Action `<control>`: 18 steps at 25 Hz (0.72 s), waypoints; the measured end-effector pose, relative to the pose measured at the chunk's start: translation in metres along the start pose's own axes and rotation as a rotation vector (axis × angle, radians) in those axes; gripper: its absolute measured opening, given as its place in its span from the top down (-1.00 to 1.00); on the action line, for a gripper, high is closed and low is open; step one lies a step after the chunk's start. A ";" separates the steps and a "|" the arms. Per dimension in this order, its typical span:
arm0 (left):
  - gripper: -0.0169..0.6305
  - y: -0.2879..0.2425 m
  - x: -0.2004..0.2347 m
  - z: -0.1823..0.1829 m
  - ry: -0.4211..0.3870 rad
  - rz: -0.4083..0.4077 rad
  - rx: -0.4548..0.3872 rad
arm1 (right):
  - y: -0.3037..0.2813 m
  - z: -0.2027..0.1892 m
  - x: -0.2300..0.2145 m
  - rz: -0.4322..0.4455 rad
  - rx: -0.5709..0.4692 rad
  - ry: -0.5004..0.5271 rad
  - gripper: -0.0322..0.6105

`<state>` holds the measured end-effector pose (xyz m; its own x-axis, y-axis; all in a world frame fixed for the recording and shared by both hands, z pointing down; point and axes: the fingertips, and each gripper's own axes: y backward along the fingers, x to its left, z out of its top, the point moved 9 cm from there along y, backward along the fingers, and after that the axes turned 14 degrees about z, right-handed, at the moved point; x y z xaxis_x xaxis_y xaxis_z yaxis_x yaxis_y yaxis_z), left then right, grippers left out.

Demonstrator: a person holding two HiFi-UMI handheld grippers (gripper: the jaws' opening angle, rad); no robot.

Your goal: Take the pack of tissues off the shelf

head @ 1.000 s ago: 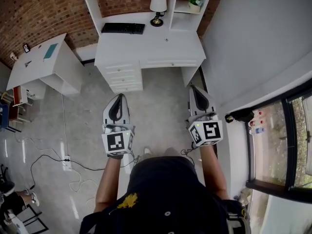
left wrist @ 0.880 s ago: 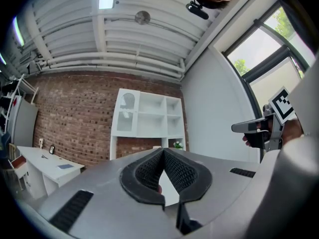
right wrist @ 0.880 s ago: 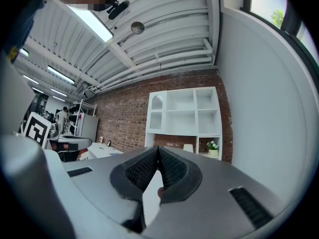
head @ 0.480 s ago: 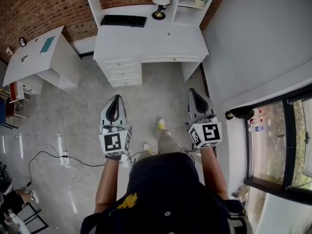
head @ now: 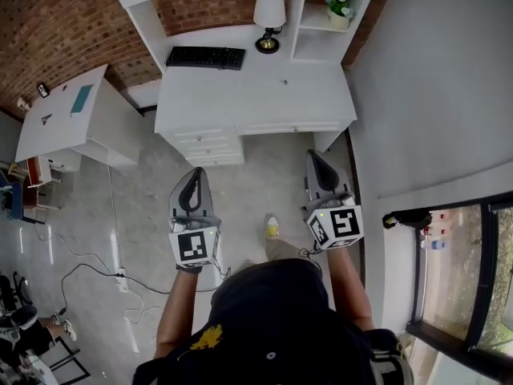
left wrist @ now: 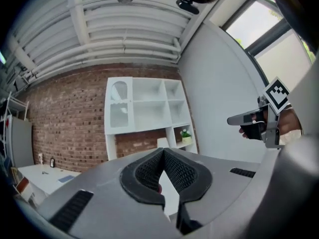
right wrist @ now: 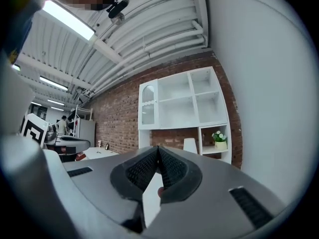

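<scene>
Closest to the head camera, the person's dark shirt fills the bottom of the view. Just ahead of it, held out over the grey floor, are the left tongs and the right tongs. They sit level with each other and well apart, and both point toward the table. Each tongs' own view shows them closed, the ribbed pads meeting at the tips with nothing gripped between them. One shoe shows on the floor between the two tongs, and a cable trails across the floor at the left. A window is at the lower right beside a grey wall.

Beyond the tongs stands the white table, with drawers on its left side. A black keyboard lies near its back edge, and a lamp stands just to the keyboard's right. A smaller table stands off to the left. Farthest back, the white shelf rises from the table against a brick wall. A small potted plant sits in its low right compartment, and its top left compartment has a glazed door. The pack of tissues cannot be made out on the shelf in any view
</scene>
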<state>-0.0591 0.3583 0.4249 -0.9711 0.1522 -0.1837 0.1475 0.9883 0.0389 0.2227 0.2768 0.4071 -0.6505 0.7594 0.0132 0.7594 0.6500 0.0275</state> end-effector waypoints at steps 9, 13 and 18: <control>0.89 -0.125 -0.048 0.028 0.026 0.004 0.022 | -0.070 0.007 -0.136 0.028 -0.067 -0.154 0.89; 0.89 -0.161 -0.058 0.033 0.032 -0.006 0.025 | -0.100 0.017 -0.164 0.058 -0.078 -0.112 0.89; 0.89 -0.214 -0.044 0.033 0.016 -0.003 0.009 | -0.147 0.010 -0.184 0.047 -0.065 -0.127 0.89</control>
<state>-0.0413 0.1404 0.3919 -0.9745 0.1491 -0.1678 0.1462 0.9888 0.0296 0.2314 0.0419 0.3903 -0.6043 0.7890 -0.1110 0.7840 0.6136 0.0941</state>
